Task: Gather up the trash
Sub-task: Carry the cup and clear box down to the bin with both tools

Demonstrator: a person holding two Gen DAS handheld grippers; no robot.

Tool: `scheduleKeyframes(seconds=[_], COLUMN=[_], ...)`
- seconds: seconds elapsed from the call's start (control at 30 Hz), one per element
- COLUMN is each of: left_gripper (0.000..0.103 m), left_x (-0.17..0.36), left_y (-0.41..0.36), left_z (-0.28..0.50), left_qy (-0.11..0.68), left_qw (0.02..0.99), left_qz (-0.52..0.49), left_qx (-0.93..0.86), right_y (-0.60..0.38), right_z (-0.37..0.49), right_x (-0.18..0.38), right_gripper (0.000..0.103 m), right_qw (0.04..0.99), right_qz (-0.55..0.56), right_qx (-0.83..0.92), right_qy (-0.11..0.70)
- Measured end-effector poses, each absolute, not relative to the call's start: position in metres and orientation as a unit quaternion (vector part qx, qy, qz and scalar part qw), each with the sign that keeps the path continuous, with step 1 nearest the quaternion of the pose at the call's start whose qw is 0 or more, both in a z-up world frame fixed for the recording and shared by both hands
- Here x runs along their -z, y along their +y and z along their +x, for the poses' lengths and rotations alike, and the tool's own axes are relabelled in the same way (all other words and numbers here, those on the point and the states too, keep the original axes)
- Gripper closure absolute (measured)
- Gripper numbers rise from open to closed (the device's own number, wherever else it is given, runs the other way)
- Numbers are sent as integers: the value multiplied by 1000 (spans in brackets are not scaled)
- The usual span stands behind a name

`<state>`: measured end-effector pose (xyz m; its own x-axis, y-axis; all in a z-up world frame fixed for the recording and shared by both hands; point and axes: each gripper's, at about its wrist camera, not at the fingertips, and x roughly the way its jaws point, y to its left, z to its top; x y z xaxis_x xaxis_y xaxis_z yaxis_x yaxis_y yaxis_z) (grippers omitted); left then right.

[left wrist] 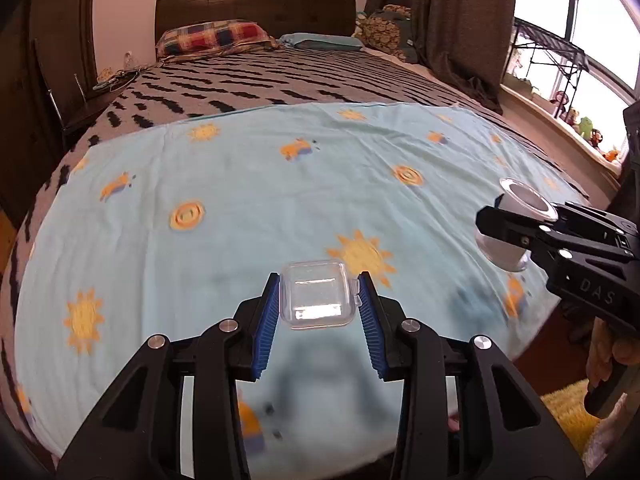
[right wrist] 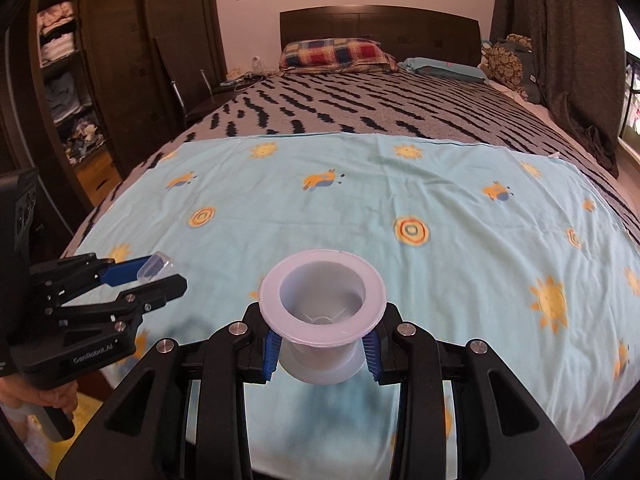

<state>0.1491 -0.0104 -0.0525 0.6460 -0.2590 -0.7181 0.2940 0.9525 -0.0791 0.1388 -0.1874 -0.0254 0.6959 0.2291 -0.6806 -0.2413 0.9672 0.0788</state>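
Clear plastic box, lower centre of left wrist view, pinched between blue pads of left gripper, lifted above sun-print sheet. White spool-shaped cup, lower centre of right wrist view, clamped at waist by right gripper. Both jaws narrowed part-way onto loads, neither fully closed. Risks: smooth box likely to squirt out of pads if squeezed harder; thin cup may deform or tip. No bin visible in either view.
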Motion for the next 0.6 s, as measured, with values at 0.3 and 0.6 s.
scheduleKeyframes(seconds=[0.3, 0.6], left_gripper=[66, 66], left_x=[89, 153], left_y=[-20, -27], left_z=[60, 17], left_qy=[395, 441], left_qw=[904, 882], left_qz=[15, -4], left_qx=[164, 166], right_y=[-199, -212], right_z=[61, 21], right_x=[53, 105], right_gripper=[68, 68], right_qw=[915, 900], right_qz=[10, 28], right_qx=[-138, -127], right_qy=[380, 416])
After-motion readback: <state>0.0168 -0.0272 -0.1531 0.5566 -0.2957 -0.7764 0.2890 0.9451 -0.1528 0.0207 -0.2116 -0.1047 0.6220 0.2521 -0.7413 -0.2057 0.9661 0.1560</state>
